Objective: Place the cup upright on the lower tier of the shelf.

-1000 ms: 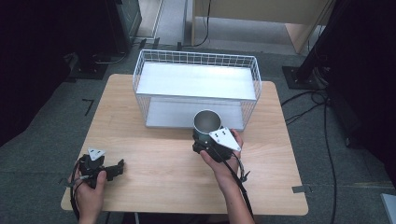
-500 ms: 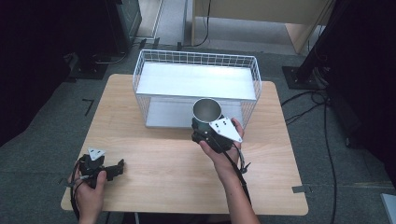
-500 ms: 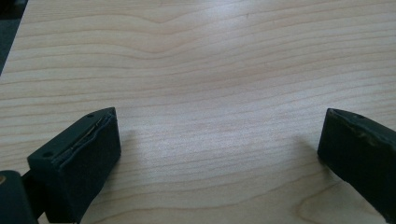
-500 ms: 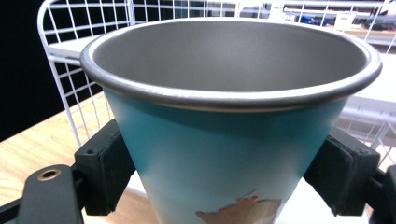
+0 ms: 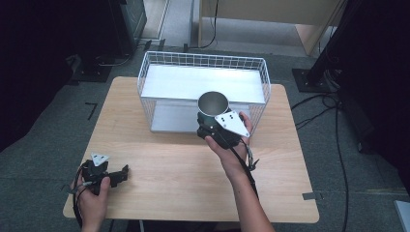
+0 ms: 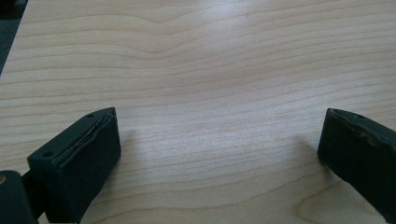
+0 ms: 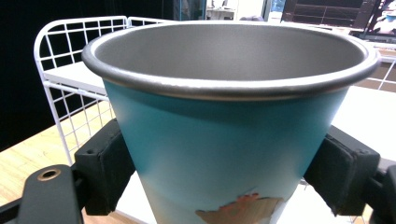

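My right gripper had its two black pads pressed against opposite sides of the teal cup, low on its tapering wall, so that the wider part above could not slip down through the grip. I kept the cup upright, its metal rim level and the mouth open to the ceiling, because a tilt would have made it harder to set down flat. In the high view the cup hung clear of the wooden table, in front of the white wire rack and about level with its upper shelf; I judged that shelf the likely place for it. The cup was touching nothing but my pads.

My left gripper rested near the table's front left corner, well apart from the rack. Its jaws stood spread wide over bare wood grain with nothing between them, parked there so it would stay out of the right hand's way.
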